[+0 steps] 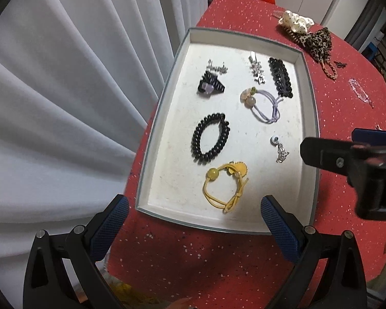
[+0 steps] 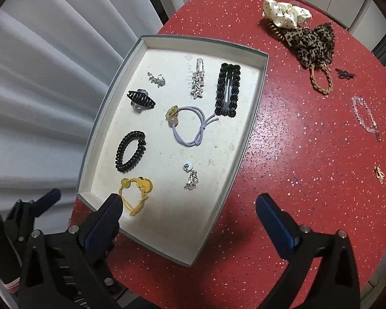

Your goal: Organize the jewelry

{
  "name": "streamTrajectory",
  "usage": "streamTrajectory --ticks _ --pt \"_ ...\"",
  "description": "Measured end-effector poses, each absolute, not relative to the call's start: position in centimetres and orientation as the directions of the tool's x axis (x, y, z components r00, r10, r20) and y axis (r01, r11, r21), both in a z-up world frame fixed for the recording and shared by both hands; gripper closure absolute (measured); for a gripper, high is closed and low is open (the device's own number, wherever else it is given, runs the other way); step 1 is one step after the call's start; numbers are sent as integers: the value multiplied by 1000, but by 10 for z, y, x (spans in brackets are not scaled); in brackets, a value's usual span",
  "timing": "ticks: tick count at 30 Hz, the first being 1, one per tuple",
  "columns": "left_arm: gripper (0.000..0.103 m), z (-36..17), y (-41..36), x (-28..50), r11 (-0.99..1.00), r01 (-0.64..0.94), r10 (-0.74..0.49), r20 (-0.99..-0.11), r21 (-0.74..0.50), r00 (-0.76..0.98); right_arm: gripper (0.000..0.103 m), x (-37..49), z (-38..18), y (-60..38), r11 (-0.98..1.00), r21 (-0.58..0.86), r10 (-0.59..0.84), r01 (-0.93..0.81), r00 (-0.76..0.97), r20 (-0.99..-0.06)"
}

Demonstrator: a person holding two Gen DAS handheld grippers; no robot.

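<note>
Hovering over the near edge of the white tray (image 1: 164,97), our left gripper (image 1: 195,221) has its jaws spread wide and empty. Our right gripper (image 2: 187,216) is likewise released, above the tray's near right corner. Inside the tray lie a yellow hair tie (image 1: 226,185), a black spiral hair tie (image 1: 210,137), a purple hair tie (image 2: 190,126) and a black beaded snap clip (image 2: 227,92). Well apart on the red surface (image 2: 296,154) sit a cream scrunchie (image 2: 285,13) touching a leopard bow (image 2: 311,42), and a clear bead bracelet (image 2: 365,116)
</note>
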State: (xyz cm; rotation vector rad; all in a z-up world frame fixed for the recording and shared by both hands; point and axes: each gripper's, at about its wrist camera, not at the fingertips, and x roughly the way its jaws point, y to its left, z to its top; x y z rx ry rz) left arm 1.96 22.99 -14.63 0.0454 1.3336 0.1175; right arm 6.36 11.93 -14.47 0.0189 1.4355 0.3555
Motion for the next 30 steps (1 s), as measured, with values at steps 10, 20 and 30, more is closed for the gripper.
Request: streamTrajectory --ticks 10,20,30 --pt "1 -117 231 14 991 -72 124 -951 108 283 0 57 -114 97 957 207 239 -204 145 -960" --pt "1 -69 225 6 989 -108 135 -924 103 358 0 40 -60 76 965 180 228 -190 269 -936" --pt "1 -34 221 -1 984 -151 149 -903 94 404 0 26 -25 63 970 143 207 -196 357 -911"
